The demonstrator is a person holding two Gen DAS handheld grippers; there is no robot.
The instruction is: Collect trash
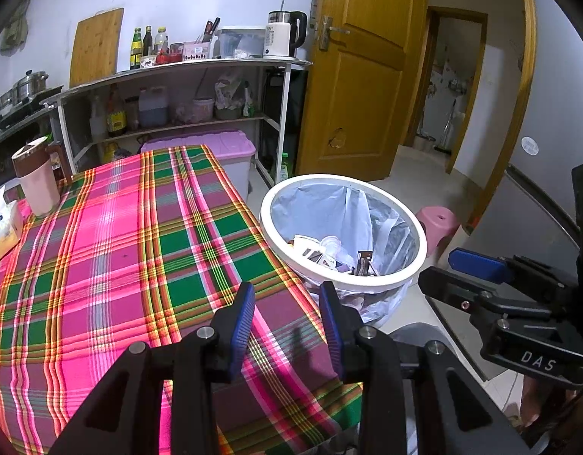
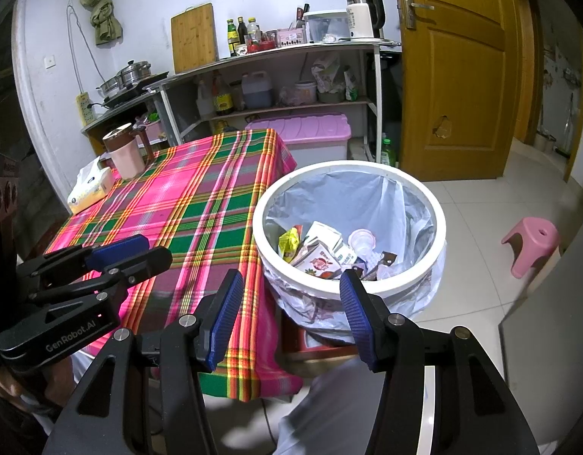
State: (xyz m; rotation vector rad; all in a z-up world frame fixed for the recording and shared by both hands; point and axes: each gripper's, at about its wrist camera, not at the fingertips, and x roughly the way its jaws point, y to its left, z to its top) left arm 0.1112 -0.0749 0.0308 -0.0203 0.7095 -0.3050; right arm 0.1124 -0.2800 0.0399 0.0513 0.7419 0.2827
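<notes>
We note a plaid-clothed worktop [image 2: 200, 204] in a tiled kitchen. The white bin [image 2: 348, 178], mouth upward and axis vertical, stands just beyond the right tongs [image 2: 287, 284], holding trash [image 2: 321, 250]. Left tongs [image 1: 287, 303] and right both released, empty.

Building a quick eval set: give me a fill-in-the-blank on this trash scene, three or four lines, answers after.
1. The white bin is lined with a plastic ____.
2. The bin stands on the floor beside the table, which is covered with a ____ cloth.
3. The stool on the floor tiles is ____ in colour.
4. Both the left hand-held gripper and the right hand-held gripper hold ____.

Answers: bag; plaid; pink; nothing
</notes>
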